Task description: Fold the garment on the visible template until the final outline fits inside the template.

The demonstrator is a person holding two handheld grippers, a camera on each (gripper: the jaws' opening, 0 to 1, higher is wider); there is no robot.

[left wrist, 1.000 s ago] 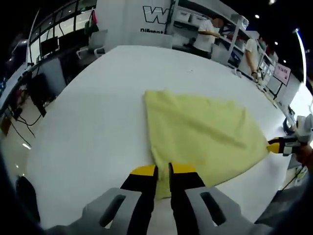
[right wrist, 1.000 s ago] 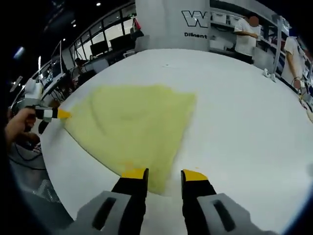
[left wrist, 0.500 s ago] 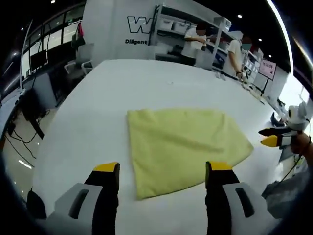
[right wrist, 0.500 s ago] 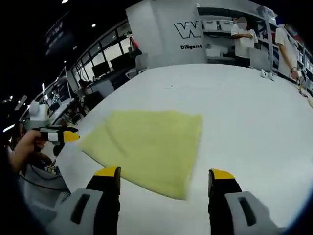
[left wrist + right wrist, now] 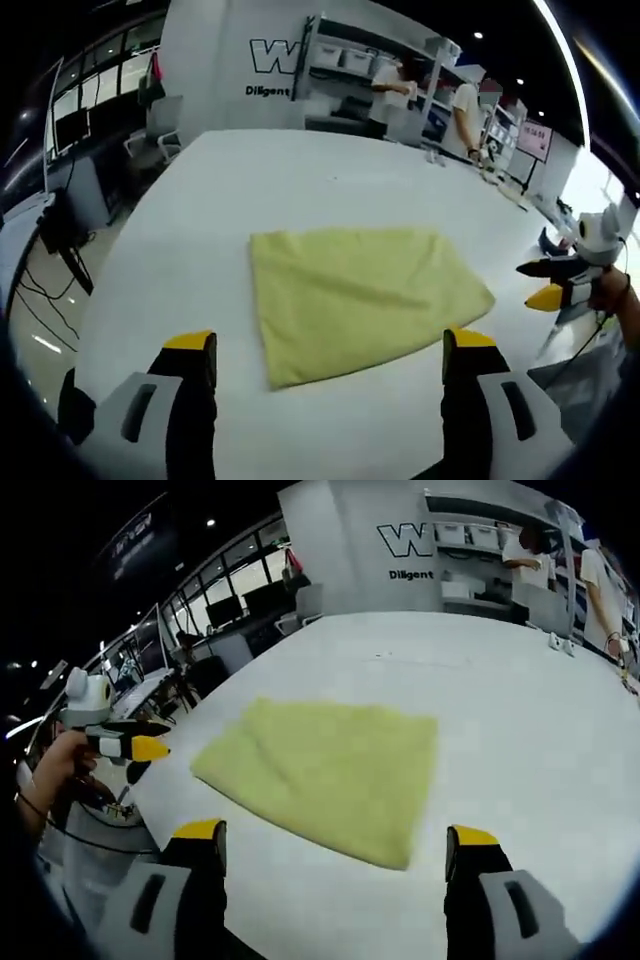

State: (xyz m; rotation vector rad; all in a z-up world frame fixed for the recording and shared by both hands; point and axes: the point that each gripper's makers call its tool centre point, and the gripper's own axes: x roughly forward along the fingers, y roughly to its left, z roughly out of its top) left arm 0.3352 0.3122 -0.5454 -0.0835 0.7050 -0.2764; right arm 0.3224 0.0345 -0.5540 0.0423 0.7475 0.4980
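A yellow garment (image 5: 355,298) lies folded flat on the white table (image 5: 270,180); it shows again as the yellow garment (image 5: 325,771) in the right gripper view. My left gripper (image 5: 330,345) stands open and empty, pulled back from the cloth's near edge. My right gripper (image 5: 335,838) is open too, with nothing between its jaws, short of the garment's front edge. In the left gripper view the right gripper (image 5: 548,283) is off the cloth's right end. The left gripper (image 5: 138,740) appears at the left of the right gripper view, held by a hand. No template outline is visible.
Bare white table (image 5: 520,710) surrounds the garment on all sides. Two people (image 5: 395,90) stand by shelves past the far edge. Desks with monitors (image 5: 225,610) line the left side. The table's edge runs close to both grippers.
Both grippers have opened, let go of the garment and drawn back. The cloth now lies flat and still on the table.
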